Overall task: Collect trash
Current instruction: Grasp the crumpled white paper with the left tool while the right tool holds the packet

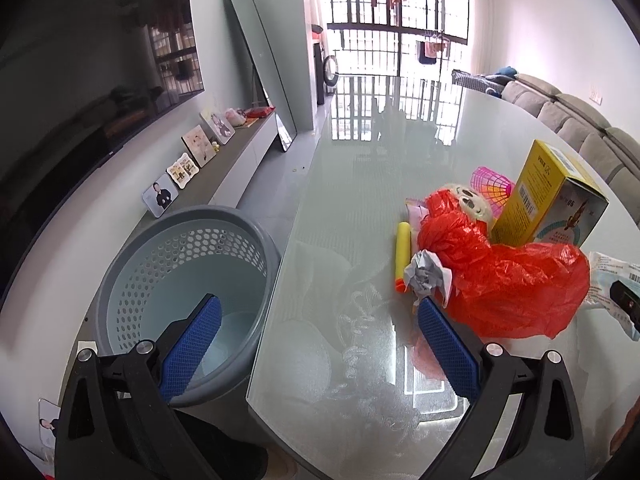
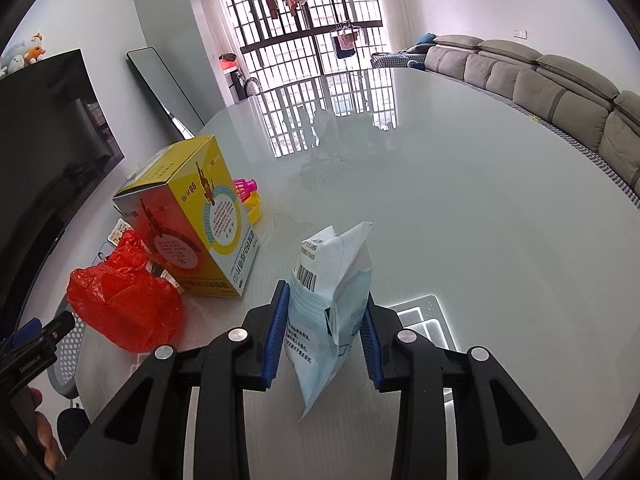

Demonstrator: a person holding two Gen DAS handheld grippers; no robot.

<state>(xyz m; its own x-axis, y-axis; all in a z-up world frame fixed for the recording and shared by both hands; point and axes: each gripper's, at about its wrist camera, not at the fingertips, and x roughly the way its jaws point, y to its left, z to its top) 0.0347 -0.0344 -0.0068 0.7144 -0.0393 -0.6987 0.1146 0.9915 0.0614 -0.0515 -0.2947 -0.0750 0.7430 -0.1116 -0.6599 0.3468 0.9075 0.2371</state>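
Note:
My right gripper is shut on a pale blue and white wipes packet, its blue pads pressing both sides. To its left lie a crumpled red plastic bag and a yellow carton. In the left wrist view my left gripper stands open with nothing between its fingers, straddling the table edge. Its left finger hangs over a grey perforated bin on the floor. Past its right finger lie a grey paper wad, a yellow foam stick, the red bag and the carton.
The trash sits on a glossy white glass table. A pink plastic toy and a small round face figure lie behind the red bag. A TV and low cabinet with photo frames line the left wall; a grey sofa runs on the right.

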